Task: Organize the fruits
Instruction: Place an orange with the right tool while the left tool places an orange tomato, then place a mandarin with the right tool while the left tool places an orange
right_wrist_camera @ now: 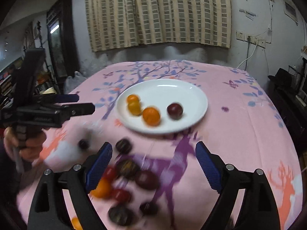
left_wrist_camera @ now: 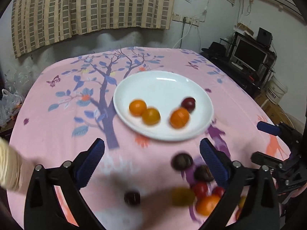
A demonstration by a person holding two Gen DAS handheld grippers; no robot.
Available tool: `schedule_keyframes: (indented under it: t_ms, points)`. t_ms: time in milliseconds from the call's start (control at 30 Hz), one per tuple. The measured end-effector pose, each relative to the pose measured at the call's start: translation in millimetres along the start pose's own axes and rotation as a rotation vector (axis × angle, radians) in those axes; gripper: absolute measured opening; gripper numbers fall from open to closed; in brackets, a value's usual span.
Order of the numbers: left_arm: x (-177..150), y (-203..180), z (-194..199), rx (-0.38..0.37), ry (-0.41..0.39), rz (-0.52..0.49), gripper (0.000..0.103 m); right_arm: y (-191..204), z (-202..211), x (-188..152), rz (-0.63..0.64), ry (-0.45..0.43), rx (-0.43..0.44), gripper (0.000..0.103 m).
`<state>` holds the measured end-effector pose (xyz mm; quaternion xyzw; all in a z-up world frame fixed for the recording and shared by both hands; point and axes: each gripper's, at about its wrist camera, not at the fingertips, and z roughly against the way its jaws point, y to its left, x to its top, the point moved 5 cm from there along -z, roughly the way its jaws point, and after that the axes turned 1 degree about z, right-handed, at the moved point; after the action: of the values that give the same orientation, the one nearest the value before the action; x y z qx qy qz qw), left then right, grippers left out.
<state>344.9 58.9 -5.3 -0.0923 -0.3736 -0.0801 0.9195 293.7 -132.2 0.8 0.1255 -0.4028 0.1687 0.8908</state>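
A white plate (left_wrist_camera: 163,88) (right_wrist_camera: 172,92) sits mid-table with three orange fruits (left_wrist_camera: 137,107) (right_wrist_camera: 151,116) and one dark plum (left_wrist_camera: 188,104) (right_wrist_camera: 174,111) on it. Several loose fruits lie blurred on the pink cloth nearer me: dark plums (left_wrist_camera: 181,162) (right_wrist_camera: 123,145), red ones (left_wrist_camera: 200,188) (right_wrist_camera: 120,195) and an orange one (left_wrist_camera: 208,204) (right_wrist_camera: 101,188). My left gripper (left_wrist_camera: 151,143) (right_wrist_camera: 84,103) is open just short of the plate's near rim, nothing in it. My right gripper (right_wrist_camera: 153,147) (left_wrist_camera: 262,143) is open too, over the cloth beside the loose pile.
The table wears a pink cloth printed with a tree (left_wrist_camera: 107,88) and deer (right_wrist_camera: 285,187). A hand (right_wrist_camera: 28,143) holds the left gripper's handle; a cream sleeve (left_wrist_camera: 7,164) shows at the left. A curtain hangs on the wall behind. Shelves and a monitor (left_wrist_camera: 249,54) stand right.
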Motion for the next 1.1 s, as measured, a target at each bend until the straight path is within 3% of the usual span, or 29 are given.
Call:
schedule_keyframes:
  t_ms: [233,333,433,600,933,1033,1100]
  points:
    - [-68,-20,53,-0.054,-0.015,-0.017,0.098,29,50,-89,-0.078,0.076,0.004,0.089]
    - [-93,-32,64,-0.052,-0.025,-0.045,0.098,42,55,-105,-0.072,0.081,-0.010,0.089]
    - [-116,-37,68,-0.045,-0.012,-0.036,0.098,53,54,-113,-0.033,0.095,-0.054,0.086]
    - [-140,-32,74,-0.026,0.004,0.006,0.098,62,42,-120,0.000,0.145,-0.070,0.069]
    - [-160,-11,82,-0.016,0.022,0.097,0.098,62,30,-126,-0.027,0.181,-0.056,0.066]
    - [-160,-14,81,-0.019,0.023,0.093,0.098,59,26,-128,-0.036,0.198,-0.065,0.048]
    - [-160,-20,81,-0.020,0.023,0.069,0.098,55,26,-129,-0.065,0.195,-0.055,0.045]
